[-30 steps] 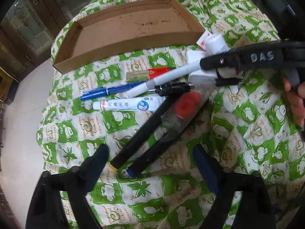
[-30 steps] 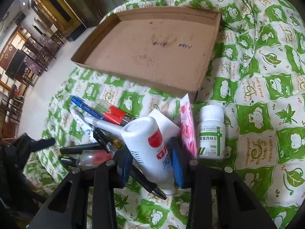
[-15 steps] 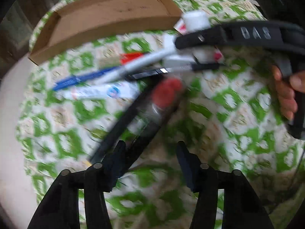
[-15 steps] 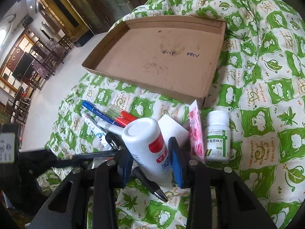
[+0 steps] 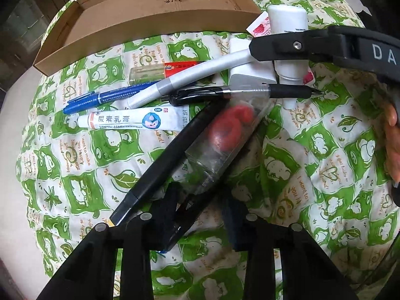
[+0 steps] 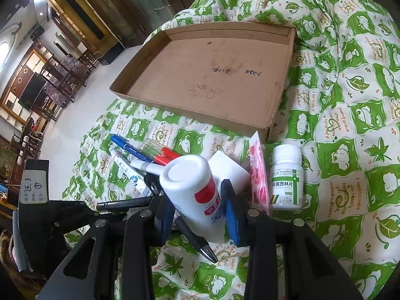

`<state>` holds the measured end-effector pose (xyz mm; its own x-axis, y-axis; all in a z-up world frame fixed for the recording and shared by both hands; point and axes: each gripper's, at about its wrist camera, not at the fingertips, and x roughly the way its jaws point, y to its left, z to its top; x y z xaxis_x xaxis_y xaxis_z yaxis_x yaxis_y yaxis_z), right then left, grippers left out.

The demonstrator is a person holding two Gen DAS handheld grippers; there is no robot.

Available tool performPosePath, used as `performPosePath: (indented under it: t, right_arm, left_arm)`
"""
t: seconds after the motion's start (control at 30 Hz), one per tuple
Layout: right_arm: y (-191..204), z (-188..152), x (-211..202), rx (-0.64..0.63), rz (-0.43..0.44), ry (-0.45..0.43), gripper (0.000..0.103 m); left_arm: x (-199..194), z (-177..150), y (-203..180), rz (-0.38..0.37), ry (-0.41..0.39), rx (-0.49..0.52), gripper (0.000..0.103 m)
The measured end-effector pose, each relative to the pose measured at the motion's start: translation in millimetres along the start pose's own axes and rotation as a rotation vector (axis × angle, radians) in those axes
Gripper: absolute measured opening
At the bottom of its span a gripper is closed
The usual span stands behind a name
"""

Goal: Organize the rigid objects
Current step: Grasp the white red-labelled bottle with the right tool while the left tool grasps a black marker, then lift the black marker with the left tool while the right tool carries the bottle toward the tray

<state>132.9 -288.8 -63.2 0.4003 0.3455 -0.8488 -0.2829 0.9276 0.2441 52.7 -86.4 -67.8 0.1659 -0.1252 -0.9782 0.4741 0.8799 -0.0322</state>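
My right gripper (image 6: pixel 198 210) is shut on a white bottle with a red label (image 6: pixel 192 192) and holds it tilted above the green quilt; the bottle also shows in the left wrist view (image 5: pixel 287 25). My left gripper (image 5: pixel 200 207) has its jaws around the near end of a black marker (image 5: pixel 190 212) under a clear tube with a red part (image 5: pixel 225 135); whether the pads press it I cannot tell. An empty cardboard tray (image 6: pixel 277 105) lies at the back.
A second black marker (image 5: pixel 165 160), a black pen (image 5: pixel 225 93), a grey pen (image 5: pixel 195 77), a blue pen (image 5: pixel 110 97), an ointment tube (image 5: pixel 132 121) and a white box (image 5: pixel 250 72) lie on the quilt. A white pill bottle (image 6: pixel 287 177) and pink sachet (image 6: pixel 258 172) stand right.
My left gripper has moved forward onto the black marker and its jaws have narrowed. My right gripper has lifted the white bottle a little, so the tray looks nearer.
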Motion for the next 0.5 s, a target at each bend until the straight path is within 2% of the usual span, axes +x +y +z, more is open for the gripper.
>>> performPosePath:
  t: [0.1,0.23,0.43,0.5]
  right_arm:
    - [0.0,-1.0,-1.1,0.005,0.008,-0.006,0.034]
    - [-1.9,-1.5,-3.3,0.015,0.017,-0.012,0.034]
    - [0.9,-1.7,-1.6,0.008,0.018,-0.009,0.034]
    - [2.0,-2.2,-0.9,0.005,0.019,-0.007,0.034]
  left_arm:
    - [-10.9,-8.2,5.4,-0.034,0.018,-0.003,0.025]
    - [-21.1,-22.3,13.2,0.028,0.051,-0.002,0.024]
    - [-11.7,-33.9,38.3,0.043,0.086,-0.066,0.024]
    - [-2.2,-29.9,31.8,0.054,0.096,-0.067,0.024]
